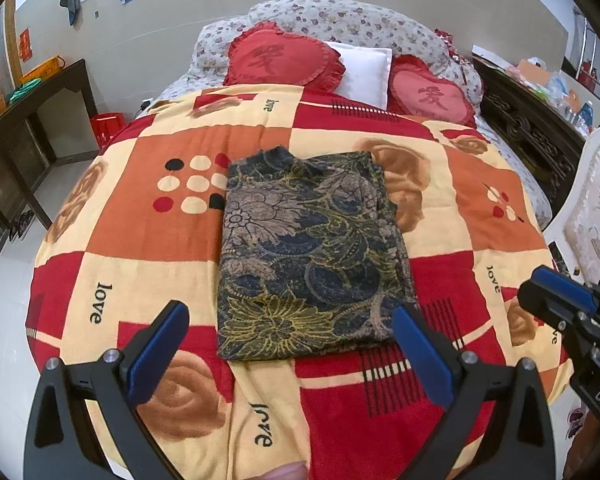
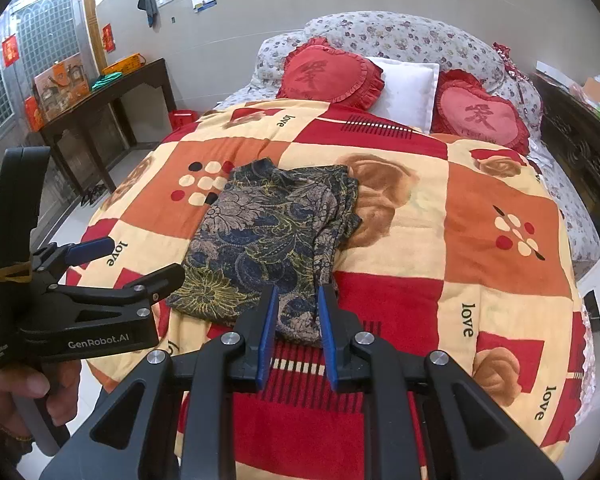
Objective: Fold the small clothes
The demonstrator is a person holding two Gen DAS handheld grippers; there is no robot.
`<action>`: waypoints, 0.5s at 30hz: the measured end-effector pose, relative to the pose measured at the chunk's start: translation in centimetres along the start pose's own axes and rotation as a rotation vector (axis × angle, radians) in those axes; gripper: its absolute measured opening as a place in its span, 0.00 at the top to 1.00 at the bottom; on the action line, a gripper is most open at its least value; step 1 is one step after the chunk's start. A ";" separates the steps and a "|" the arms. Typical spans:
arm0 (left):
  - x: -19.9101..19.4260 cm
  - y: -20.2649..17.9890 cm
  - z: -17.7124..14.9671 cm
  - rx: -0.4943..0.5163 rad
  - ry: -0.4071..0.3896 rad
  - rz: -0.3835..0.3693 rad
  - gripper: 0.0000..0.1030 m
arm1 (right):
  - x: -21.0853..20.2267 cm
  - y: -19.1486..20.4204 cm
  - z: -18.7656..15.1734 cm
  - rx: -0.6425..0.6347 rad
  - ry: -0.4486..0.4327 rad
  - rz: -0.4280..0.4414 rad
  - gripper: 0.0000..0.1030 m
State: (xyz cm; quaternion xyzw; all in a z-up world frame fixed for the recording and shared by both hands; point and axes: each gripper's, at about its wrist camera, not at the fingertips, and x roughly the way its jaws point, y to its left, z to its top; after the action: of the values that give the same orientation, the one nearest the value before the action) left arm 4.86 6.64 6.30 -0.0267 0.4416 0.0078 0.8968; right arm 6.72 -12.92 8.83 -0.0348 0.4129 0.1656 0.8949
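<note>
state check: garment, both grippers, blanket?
Dark floral-print fabric garment: folded into a rectangle, flat on the blanket.
Left hand-held gripper: wide open, empty.
Right hand-held gripper: narrowly open, nothing between the pads.
Red, orange and cream patchwork blanket: spread over the bed.

A patchwork "love" blanket (image 1: 140, 240) is covering the bed; two red heart cushions (image 1: 284, 60) are flanking a white pillow (image 1: 366, 72) at the far end.
</note>
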 end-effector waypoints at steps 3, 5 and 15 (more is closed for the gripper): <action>0.0 -0.1 0.0 -0.011 0.004 0.001 0.00 | 0.0 0.0 0.0 0.000 0.000 0.001 0.80; 0.0 -0.1 0.1 -0.010 0.005 0.002 0.00 | 0.0 0.0 0.0 -0.001 0.000 0.002 0.80; 0.1 -0.3 0.0 -0.009 0.005 -0.002 0.00 | 0.1 0.2 0.2 -0.002 0.002 0.007 0.80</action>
State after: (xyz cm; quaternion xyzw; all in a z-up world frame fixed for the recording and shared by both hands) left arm 4.95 6.34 6.26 -0.0312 0.4439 0.0088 0.8955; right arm 6.81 -12.68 8.91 -0.0343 0.4136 0.1689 0.8940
